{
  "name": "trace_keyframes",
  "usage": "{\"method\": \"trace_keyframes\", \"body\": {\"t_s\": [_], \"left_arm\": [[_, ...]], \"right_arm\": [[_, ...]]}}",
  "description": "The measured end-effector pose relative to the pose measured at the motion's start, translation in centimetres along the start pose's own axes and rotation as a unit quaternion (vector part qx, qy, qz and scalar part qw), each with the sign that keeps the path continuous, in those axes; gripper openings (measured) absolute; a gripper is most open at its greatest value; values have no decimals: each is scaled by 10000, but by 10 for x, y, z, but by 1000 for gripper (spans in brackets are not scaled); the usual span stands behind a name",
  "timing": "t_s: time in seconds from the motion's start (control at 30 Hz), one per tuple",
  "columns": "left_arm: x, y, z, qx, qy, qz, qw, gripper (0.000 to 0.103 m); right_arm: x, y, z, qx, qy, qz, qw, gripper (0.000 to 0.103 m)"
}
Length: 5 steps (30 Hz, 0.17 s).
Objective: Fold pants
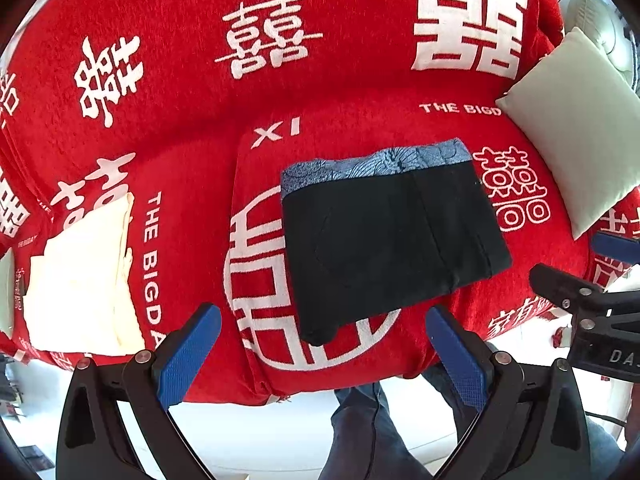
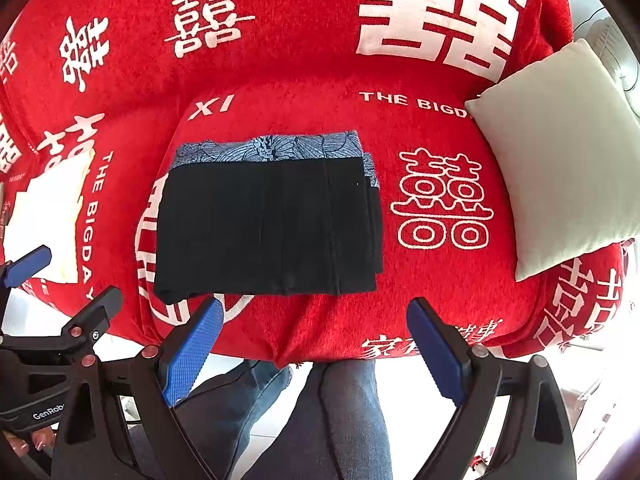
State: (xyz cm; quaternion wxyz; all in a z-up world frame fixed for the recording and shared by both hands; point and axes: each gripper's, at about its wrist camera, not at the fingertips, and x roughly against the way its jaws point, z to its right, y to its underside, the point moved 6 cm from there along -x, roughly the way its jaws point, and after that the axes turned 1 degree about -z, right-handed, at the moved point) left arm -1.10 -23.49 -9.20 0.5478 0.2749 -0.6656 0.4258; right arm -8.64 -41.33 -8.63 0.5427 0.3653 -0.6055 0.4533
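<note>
The black pants [image 1: 392, 240] [image 2: 268, 228] lie folded into a compact rectangle on the red sofa seat [image 1: 520, 288] [image 2: 344, 320], with a blue patterned waistband [image 1: 376, 164] [image 2: 272, 146] along the far edge. My left gripper [image 1: 324, 320] hangs open just above the front edge of the seat, in front of the pants, with nothing between its blue pads [image 1: 188, 356]. The right gripper [image 2: 316, 312] is also open and empty, in front of the pants' near edge. Each gripper shows at the side of the other's view.
A cream folded cloth [image 1: 80, 280] [image 2: 48, 216] lies on the seat at the left. A pale cushion [image 1: 576, 128] [image 2: 560, 152] leans at the right. The red cover with white characters drapes the backrest [image 1: 280, 80]. A person's jeans-clad legs [image 2: 332, 420] stand below the seat edge.
</note>
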Motion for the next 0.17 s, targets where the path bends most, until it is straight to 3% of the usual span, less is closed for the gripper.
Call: {"method": "trace_keyframes", "body": {"t_s": [0.17], "left_arm": [[0,-1,1,-41,-32,11,10000,103]], "right_arm": [[-1,0,-1,8,-7,-8,10000,94]]}}
